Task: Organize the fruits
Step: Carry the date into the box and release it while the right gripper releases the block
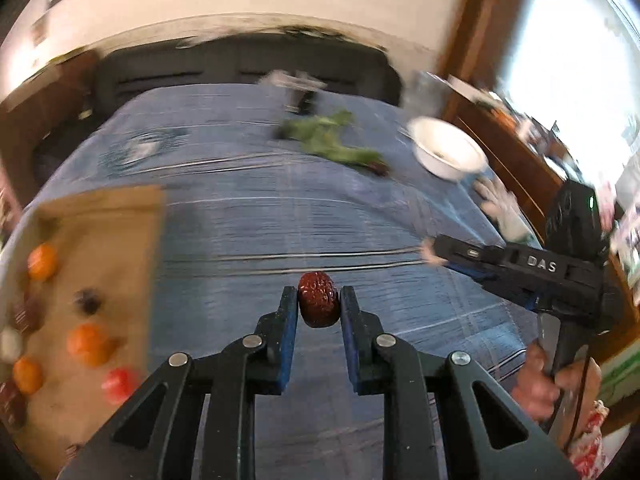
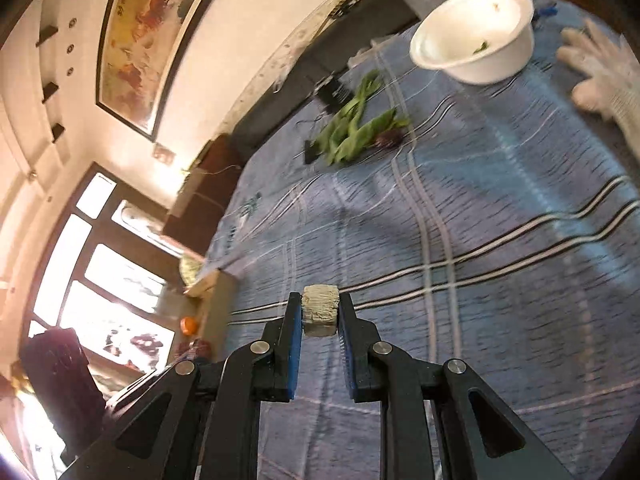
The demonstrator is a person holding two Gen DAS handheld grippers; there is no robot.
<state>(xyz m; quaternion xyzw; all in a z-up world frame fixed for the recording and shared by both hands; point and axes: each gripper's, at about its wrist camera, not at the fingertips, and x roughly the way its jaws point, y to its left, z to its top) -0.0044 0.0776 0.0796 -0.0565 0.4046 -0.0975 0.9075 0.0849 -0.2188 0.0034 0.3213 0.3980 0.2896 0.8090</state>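
While carried above the blue striped cloth (image 1: 280, 216), a wrinkled red date (image 1: 318, 305) sits pinched at the very tips of the left claw (image 1: 319, 308); a shallow hold, so a jolt could roll it out.

Right claw (image 2: 320, 314): pinching a pale, ridged block (image 2: 320, 310), also at the tips; what it is cannot be told. Same slipping risk.

Cardboard sheet (image 1: 100, 248), left of the date: holds oranges (image 1: 86, 344), a red fruit (image 1: 119, 384) and dark pieces, loosely spread; a careless set-down could knock them rolling.

White bowl (image 2: 476, 32), far side: near the counter edge, beside a gloved hand (image 2: 600, 76). Leafy greens (image 2: 356, 128) lie well apart.

Heavy blur suggests fast motion, which adds to the drop risk.
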